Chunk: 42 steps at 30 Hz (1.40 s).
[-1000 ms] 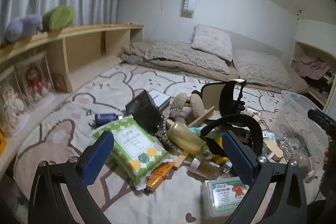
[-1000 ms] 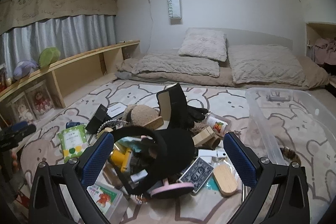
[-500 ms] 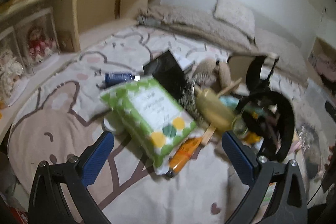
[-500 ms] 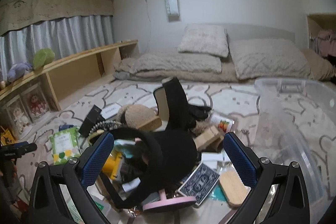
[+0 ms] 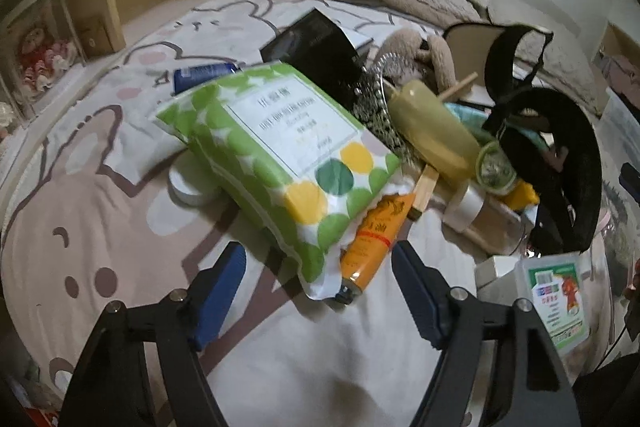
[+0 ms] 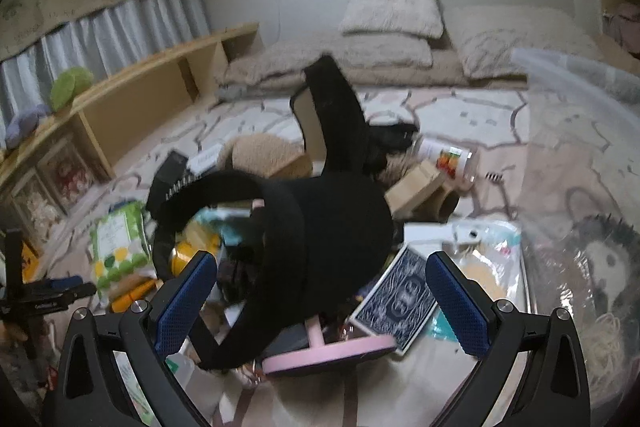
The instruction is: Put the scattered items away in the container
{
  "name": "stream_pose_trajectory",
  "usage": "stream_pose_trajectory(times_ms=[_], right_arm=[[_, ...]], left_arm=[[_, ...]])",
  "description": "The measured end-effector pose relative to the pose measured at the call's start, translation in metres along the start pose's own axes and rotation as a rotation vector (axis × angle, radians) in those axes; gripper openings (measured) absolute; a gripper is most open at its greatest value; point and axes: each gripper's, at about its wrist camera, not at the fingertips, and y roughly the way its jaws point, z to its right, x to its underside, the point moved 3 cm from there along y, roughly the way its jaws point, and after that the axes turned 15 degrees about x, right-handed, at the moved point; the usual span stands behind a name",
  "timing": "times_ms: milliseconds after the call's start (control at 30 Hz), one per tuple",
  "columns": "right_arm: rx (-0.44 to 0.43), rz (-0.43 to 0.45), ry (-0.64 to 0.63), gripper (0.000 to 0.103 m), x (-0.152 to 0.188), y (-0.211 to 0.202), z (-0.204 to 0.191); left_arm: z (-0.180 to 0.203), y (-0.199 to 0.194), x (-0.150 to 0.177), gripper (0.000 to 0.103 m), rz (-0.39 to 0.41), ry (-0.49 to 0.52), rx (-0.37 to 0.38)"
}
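Lying on the bear-print bedcover (image 5: 100,211), green wipes pack (image 5: 280,147) has its near corner just ahead of the left gripper (image 5: 318,287), fingers closing, nothing pinched yet; orange tube (image 5: 372,235) tucked beside it; right gripper (image 6: 320,291) spread over black headphones (image 6: 320,227); clear container (image 6: 580,155) at right; wooden shelf (image 6: 140,99), pillows behind.

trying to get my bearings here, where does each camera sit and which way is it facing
Left wrist: on the left gripper, angled down at the bedspread; jaws closing, nothing between them, just short of the green wipes pack and orange tube.
Right wrist: on the right gripper, tilted down at the black cap, card deck and clear bin; the left gripper shows at the left edge.
Shared: the wipes pack, the cap and the bedding.
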Motion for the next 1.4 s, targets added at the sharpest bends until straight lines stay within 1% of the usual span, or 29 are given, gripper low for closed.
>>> stream_pose_trajectory(times_ms=[100,167,200,333,367,400,467,500,667,767,800,833,867,900,933,967,1033,1067,1133,1300,1400], right_arm=[[0.028,-0.006,-0.037,0.103,0.002,0.005,-0.003],[0.037,-0.014,-0.06,0.103,0.001,0.009,-0.008],[0.035,-0.017,-0.07,0.103,-0.001,0.01,-0.009],[0.075,-0.008,-0.121,0.103,-0.009,0.018,-0.022],[0.086,-0.007,-0.132,0.103,-0.011,0.021,-0.025],[0.089,-0.007,-0.144,0.103,-0.013,0.022,-0.027],[0.122,-0.017,-0.16,0.103,-0.015,0.027,-0.031],[0.138,-0.027,-0.166,0.103,-0.015,0.029,-0.032],[0.177,-0.046,-0.206,0.103,-0.015,0.039,-0.035],[0.174,-0.051,-0.229,0.103,-0.013,0.041,-0.036],[0.17,-0.051,-0.237,0.1,-0.013,0.04,-0.036],[0.162,-0.047,-0.247,0.087,-0.012,0.038,-0.037],[0.154,-0.046,-0.253,0.08,-0.012,0.038,-0.038],[0.144,-0.049,-0.253,0.07,-0.012,0.037,-0.038],[0.129,-0.054,-0.25,0.063,-0.012,0.036,-0.039],[0.116,-0.059,-0.249,0.059,-0.012,0.036,-0.039],[0.099,-0.061,-0.255,0.042,-0.011,0.035,-0.042],[0.091,-0.06,-0.259,0.037,-0.011,0.034,-0.044],[0.078,-0.056,-0.256,0.021,-0.011,0.03,-0.046],[0.021,-0.031,-0.223,0.012,-0.015,0.011,-0.046],[-0.011,-0.028,-0.187,0.01,-0.018,0.004,-0.041]], left_arm=[[0.0,0.009,0.002,0.075,-0.025,0.011,-0.014],[0.0,0.013,0.002,0.072,-0.032,0.03,-0.036],[0.0,0.016,0.002,0.067,-0.035,0.044,-0.051],[-0.003,0.027,0.003,0.053,-0.057,0.086,-0.097],[-0.004,0.028,0.004,0.045,-0.059,0.09,-0.1],[-0.005,0.03,0.006,0.041,-0.062,0.091,-0.094],[-0.006,0.031,0.007,0.037,-0.055,0.087,-0.079],[-0.005,0.032,0.007,0.03,-0.051,0.089,-0.077],[-0.002,0.027,0.007,0.023,-0.034,0.113,-0.085],[-0.005,0.021,0.009,0.022,-0.021,0.116,-0.09],[-0.007,0.018,0.01,0.021,-0.015,0.114,-0.09],[-0.008,0.015,0.012,0.021,-0.008,0.112,-0.091],[-0.01,0.012,0.014,0.021,-0.002,0.11,-0.094],[-0.012,0.008,0.015,0.02,0.004,0.11,-0.098],[-0.013,0.005,0.017,0.02,0.008,0.109,-0.101],[-0.014,0.002,0.019,0.019,0.011,0.109,-0.103],[-0.016,-0.005,0.023,0.018,0.016,0.107,-0.105],[-0.017,-0.009,0.025,0.018,0.019,0.108,-0.106],[-0.019,-0.015,0.028,0.018,0.025,0.104,-0.11],[-0.026,-0.032,0.039,0.018,0.031,0.095,-0.112],[-0.029,-0.042,0.046,0.018,0.03,0.096,-0.12]])
